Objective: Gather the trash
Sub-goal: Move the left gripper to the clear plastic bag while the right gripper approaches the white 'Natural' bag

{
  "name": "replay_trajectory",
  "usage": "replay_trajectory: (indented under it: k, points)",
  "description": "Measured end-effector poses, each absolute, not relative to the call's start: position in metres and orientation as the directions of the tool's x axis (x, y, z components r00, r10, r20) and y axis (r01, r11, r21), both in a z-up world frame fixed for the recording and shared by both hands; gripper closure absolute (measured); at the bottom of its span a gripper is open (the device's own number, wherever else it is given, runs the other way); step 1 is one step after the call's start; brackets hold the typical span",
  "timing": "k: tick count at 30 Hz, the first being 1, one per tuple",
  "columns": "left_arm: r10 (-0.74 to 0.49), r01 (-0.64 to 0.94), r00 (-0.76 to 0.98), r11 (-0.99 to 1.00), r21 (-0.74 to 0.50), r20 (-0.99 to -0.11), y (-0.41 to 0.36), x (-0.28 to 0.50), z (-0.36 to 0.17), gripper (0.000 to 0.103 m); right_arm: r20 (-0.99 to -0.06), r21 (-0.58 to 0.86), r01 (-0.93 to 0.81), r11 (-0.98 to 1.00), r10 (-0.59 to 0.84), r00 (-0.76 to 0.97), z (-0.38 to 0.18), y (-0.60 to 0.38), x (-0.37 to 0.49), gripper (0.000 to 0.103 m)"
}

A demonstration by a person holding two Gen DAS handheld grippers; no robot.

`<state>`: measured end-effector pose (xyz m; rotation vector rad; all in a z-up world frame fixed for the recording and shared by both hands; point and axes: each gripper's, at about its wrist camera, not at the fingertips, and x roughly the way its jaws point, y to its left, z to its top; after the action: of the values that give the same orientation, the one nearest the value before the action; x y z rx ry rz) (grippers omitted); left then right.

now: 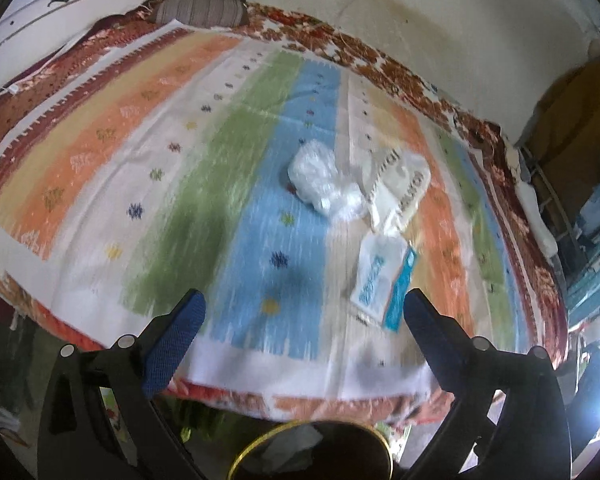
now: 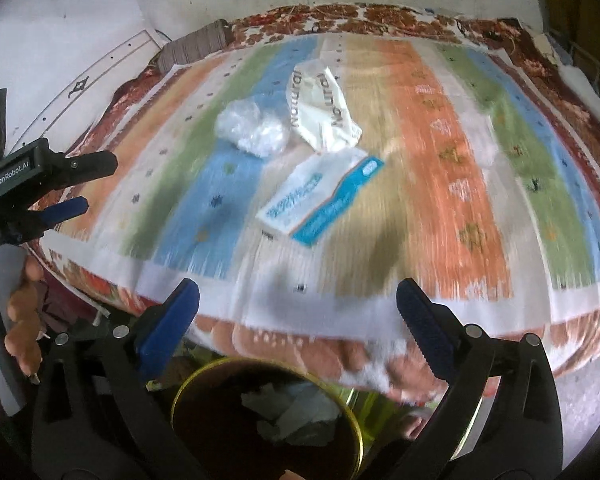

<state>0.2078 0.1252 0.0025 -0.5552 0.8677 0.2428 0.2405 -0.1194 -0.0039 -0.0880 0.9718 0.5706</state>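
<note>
Striped bedspread (image 1: 228,160) before us, crumpled clear plastic (image 1: 320,182), white bag (image 1: 396,188), blue-white carton (image 1: 384,280) beside it, our left tool (image 1: 304,312) and right tool (image 2: 298,300) both gaping, bin (image 2: 268,420) below.

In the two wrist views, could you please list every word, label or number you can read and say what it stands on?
"GenRobot.AI": white letters on the black body of the left gripper, seen in the right wrist view.
White crumpled bag: large dark capitals, printed twice, too blurred and upside down to read.
Blue and white box: blue lettering and a white line on its blue side, too blurred to read.
Nothing else carries text.
</note>
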Motion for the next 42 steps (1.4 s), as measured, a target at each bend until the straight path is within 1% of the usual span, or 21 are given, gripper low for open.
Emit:
replay_trajectory:
  k: [3, 8, 11, 14, 16, 21, 26, 29, 32, 38, 40, 41, 42]
  points:
    - [-0.007, -0.441, 0.639, 0.817, -0.373, -0.769, 0.136, 0.215, -0.002, 0.006, -0.78, 0.159, -0.5, 0.851, 0.419, 0.466, 0.0, -0.115, 0.253, 0.009]
    - [-0.044, -0.47, 0.639, 0.768, -0.435, -0.768, 0.155, 0.229, -0.018, 0.006, -0.743, 0.16, -0.514, 0.843, 0.446, 0.499, 0.006, -0.108, 0.27, 0.009]
    - [-0.034, -0.493, 0.636, 0.75, -0.44, -0.771, 0.164, 0.236, -0.024, 0.006, -0.75, 0.149, -0.495, 0.856, 0.424, 0.507, 0.001, -0.106, 0.285, 0.009]
    - [-0.035, -0.53, 0.607, 0.727, -0.436, -0.794, 0.166, 0.242, -0.036, 0.006, -0.749, 0.189, -0.488, 0.852, 0.446, 0.49, -0.003, -0.103, 0.3, 0.009]
    - [-0.037, -0.532, 0.602, 0.727, -0.435, -0.798, 0.167, 0.247, -0.04, 0.006, -0.746, 0.186, -0.495, 0.849, 0.45, 0.492, -0.005, -0.1, 0.305, 0.009]
    - [-0.017, -0.503, 0.613, 0.762, -0.407, -0.79, 0.164, 0.263, -0.043, 0.006, -0.743, 0.178, -0.487, 0.855, 0.442, 0.503, -0.008, -0.094, 0.322, 0.01]
    - [-0.038, -0.454, 0.652, 0.78, -0.431, -0.757, 0.168, 0.281, -0.048, 0.006, -0.72, 0.181, -0.503, 0.845, 0.462, 0.517, 0.0, -0.089, 0.332, 0.01]
    - [-0.046, -0.424, 0.667, 0.797, -0.43, -0.744, 0.169, 0.291, -0.052, 0.008, -0.721, 0.174, -0.504, 0.846, 0.458, 0.52, -0.004, -0.085, 0.342, 0.01]
    - [-0.038, -0.413, 0.676, 0.808, -0.421, -0.736, 0.171, 0.299, -0.055, 0.008, -0.73, 0.156, -0.507, 0.848, 0.445, 0.52, -0.01, -0.079, 0.354, 0.015]
    - [-0.058, -0.401, 0.672, 0.809, -0.429, -0.738, 0.175, 0.318, -0.063, 0.01, -0.728, 0.152, -0.516, 0.843, 0.449, 0.519, -0.018, -0.067, 0.373, 0.016]
    - [-0.068, -0.393, 0.67, 0.812, -0.431, -0.739, 0.174, 0.323, -0.065, 0.011, -0.727, 0.148, -0.52, 0.841, 0.45, 0.52, -0.02, -0.063, 0.379, 0.02]
    - [-0.071, -0.389, 0.668, 0.815, -0.429, -0.74, 0.174, 0.325, -0.067, 0.011, -0.724, 0.143, -0.523, 0.84, 0.449, 0.523, -0.02, -0.062, 0.382, 0.025]
    - [-0.075, -0.383, 0.668, 0.819, -0.428, -0.74, 0.174, 0.328, -0.068, 0.011, -0.717, 0.121, -0.518, 0.847, 0.435, 0.545, -0.019, -0.06, 0.385, 0.026]
